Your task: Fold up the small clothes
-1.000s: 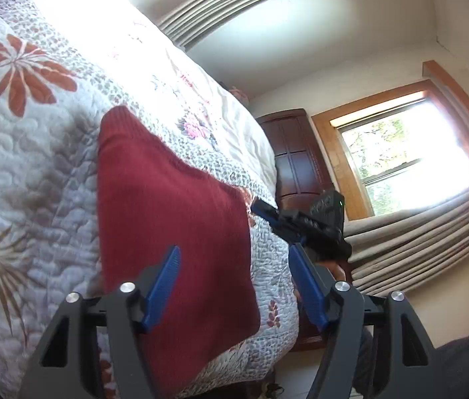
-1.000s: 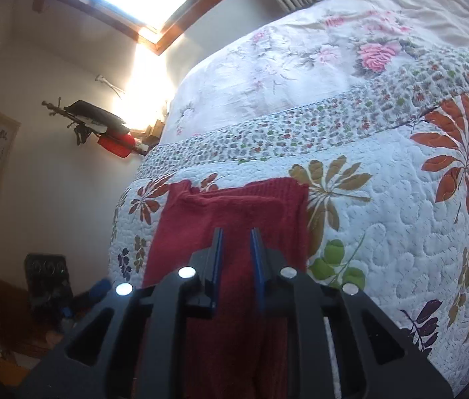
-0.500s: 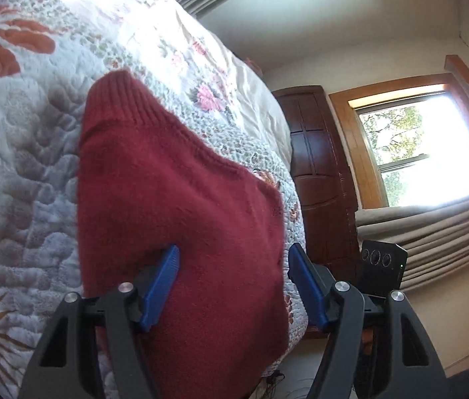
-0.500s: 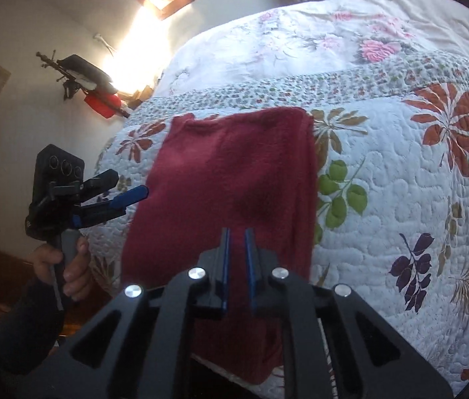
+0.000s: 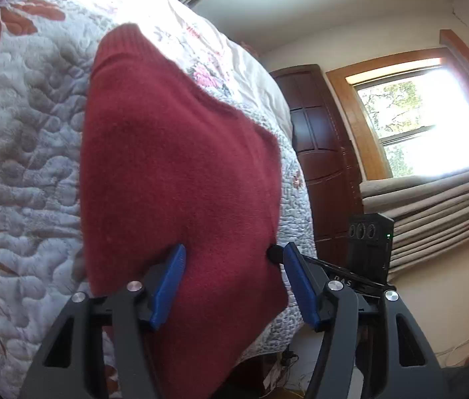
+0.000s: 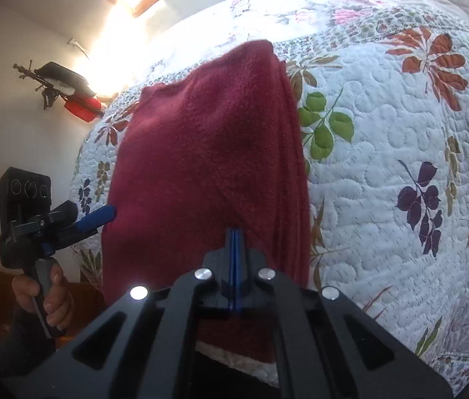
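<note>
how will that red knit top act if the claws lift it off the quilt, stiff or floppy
Probably floppy: the red knit top already drapes over the edge of the quilt, following its curve. Its fuzzy surface suggests it will grip rather than slip between the blue pads. Stacked layers along its edge hint it could unfold and sag if lifted from one point.

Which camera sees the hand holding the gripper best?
The right wrist view. It shows the hand wrapped around the handle of the left hand-held gripper, whose blue tip touches the red sweater. The left wrist view shows no hand, only that gripper's open fingers.
</note>
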{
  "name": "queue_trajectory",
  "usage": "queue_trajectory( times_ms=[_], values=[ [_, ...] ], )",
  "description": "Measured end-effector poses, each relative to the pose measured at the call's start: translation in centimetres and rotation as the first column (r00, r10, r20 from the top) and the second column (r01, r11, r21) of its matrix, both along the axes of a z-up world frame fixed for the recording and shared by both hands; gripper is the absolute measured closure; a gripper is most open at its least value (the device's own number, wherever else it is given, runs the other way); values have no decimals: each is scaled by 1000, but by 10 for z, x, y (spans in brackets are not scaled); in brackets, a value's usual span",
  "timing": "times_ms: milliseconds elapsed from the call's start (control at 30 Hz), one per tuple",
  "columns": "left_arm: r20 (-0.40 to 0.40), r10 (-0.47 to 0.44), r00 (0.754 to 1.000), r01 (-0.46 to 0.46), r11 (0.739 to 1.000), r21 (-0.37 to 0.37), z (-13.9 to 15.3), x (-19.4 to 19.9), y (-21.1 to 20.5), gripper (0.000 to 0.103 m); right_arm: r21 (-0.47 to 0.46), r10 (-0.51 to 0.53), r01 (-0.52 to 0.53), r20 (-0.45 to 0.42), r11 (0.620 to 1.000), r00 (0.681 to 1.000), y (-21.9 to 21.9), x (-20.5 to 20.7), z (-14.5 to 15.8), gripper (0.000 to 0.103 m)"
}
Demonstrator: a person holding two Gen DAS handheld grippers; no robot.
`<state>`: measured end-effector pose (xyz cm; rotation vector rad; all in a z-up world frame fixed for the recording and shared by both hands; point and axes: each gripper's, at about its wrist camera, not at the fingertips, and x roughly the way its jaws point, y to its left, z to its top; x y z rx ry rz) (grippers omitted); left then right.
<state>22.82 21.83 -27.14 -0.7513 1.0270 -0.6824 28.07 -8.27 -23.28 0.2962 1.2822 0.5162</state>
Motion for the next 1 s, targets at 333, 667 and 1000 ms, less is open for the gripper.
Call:
queue_trajectory(
  times_ms=[333,667,1000],
  values=[
    [-69,-107,992,115,986,123,-44,-54,2,37,-169,-17,12,-26,986,1000,11,-42,-32,103],
    [-97,-68,993,86,977,193,-31,-59,18,14,-162,-65,59,-37,985,997,23,-53,-17,71],
    [123,168,978,-209,800,562,76,-163,15,4,-413,-4,115,261,904,965,68,-138,74,6]
  ],
)
